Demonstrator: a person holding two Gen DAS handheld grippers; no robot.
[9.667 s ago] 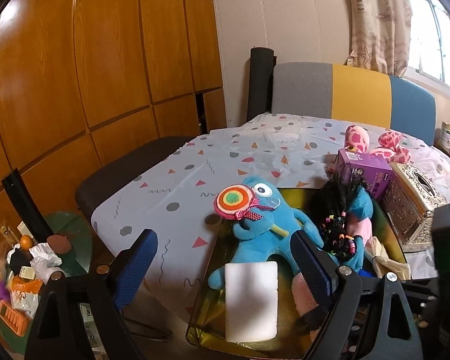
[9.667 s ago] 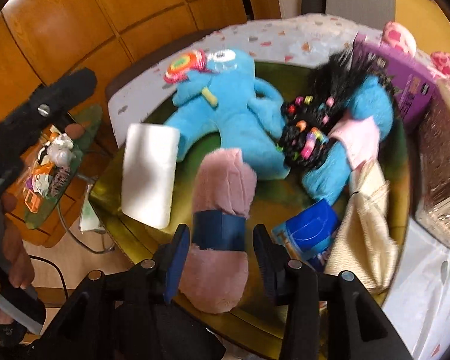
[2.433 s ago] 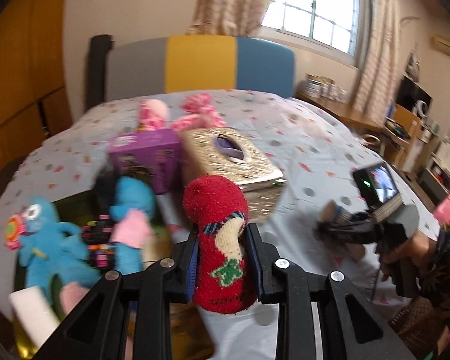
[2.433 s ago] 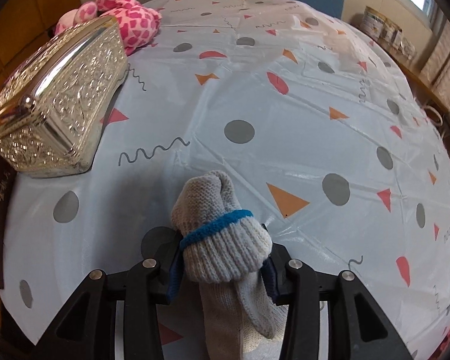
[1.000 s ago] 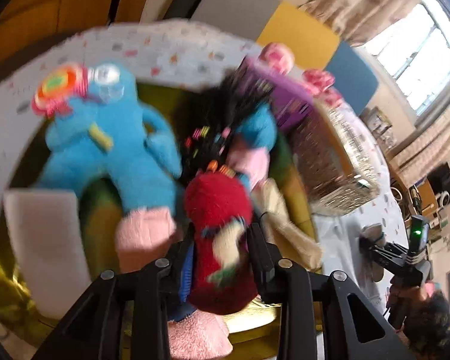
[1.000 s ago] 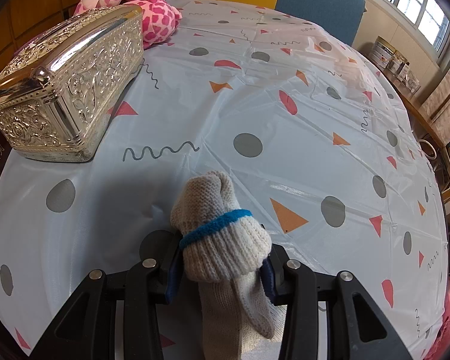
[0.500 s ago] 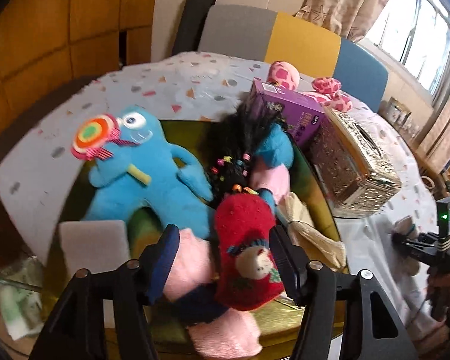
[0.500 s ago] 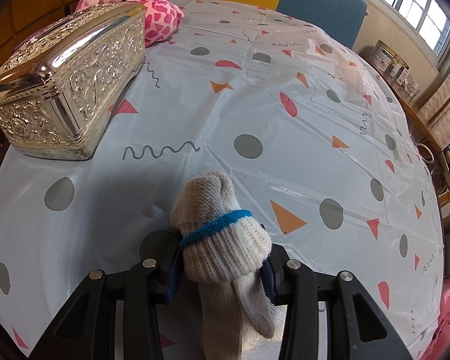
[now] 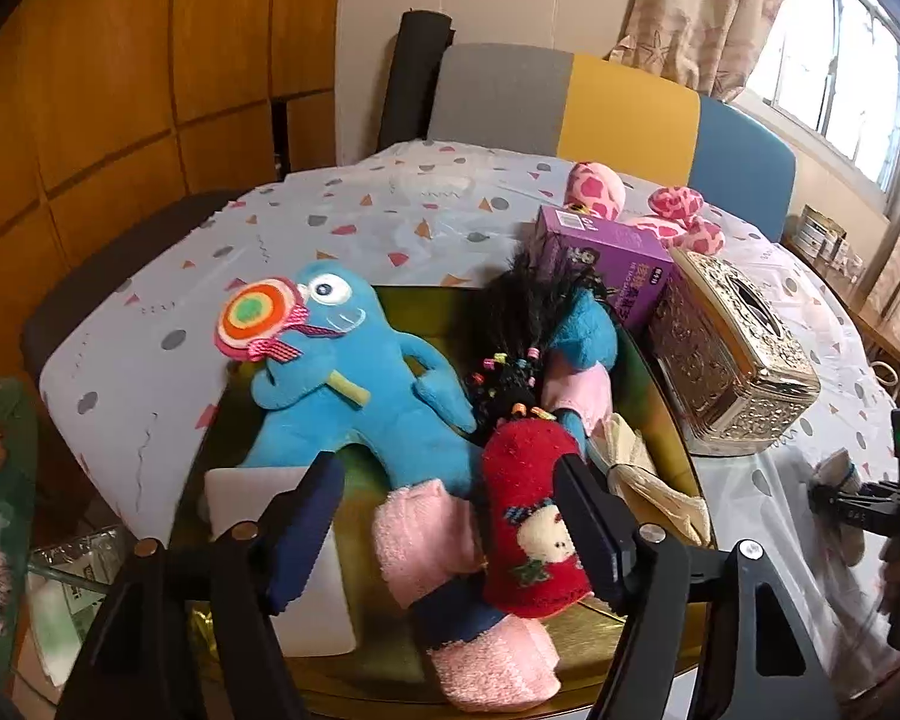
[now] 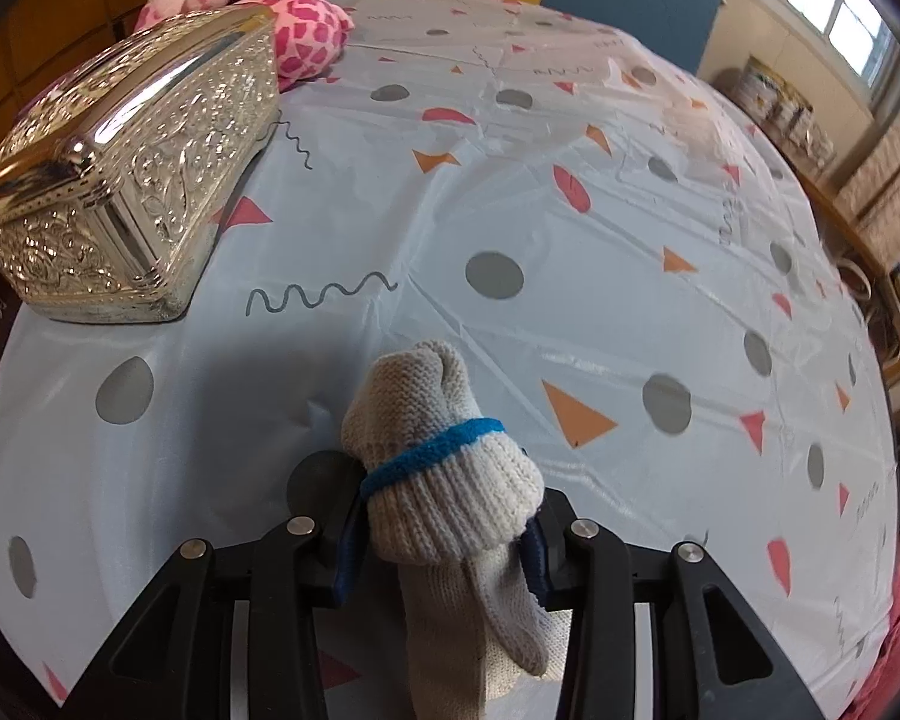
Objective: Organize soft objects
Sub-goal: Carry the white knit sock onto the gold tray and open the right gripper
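Note:
A red sock [image 9: 528, 516] with a snowman face lies in the gold tray [image 9: 426, 306], beside a pink rolled sock [image 9: 432, 540]. My left gripper [image 9: 444, 516] is over them, its jaws opening. The red sock sits between the fingers close to the right one, and the left pad stands well clear of it. A blue plush [image 9: 354, 396], a black-haired blue plush [image 9: 576, 330], a white block [image 9: 306, 600] and a cream cloth [image 9: 648, 480] share the tray. My right gripper [image 10: 444, 510] is shut on a grey knit sock [image 10: 444, 474] with a blue band, just above the tablecloth [image 10: 570, 240].
A silver ornate box [image 9: 738, 354] [image 10: 126, 162] stands right of the tray, with a purple box [image 9: 600, 258] and a pink spotted plush [image 9: 594, 186] [image 10: 294, 42] behind. A striped chair back [image 9: 624, 108] stands at the table's far side. The tray sits at the table's near edge.
The left jaws have spread apart and let go of the red sock, which now rests in the tray. The left gripper has drawn back and up. The right gripper has kept still.

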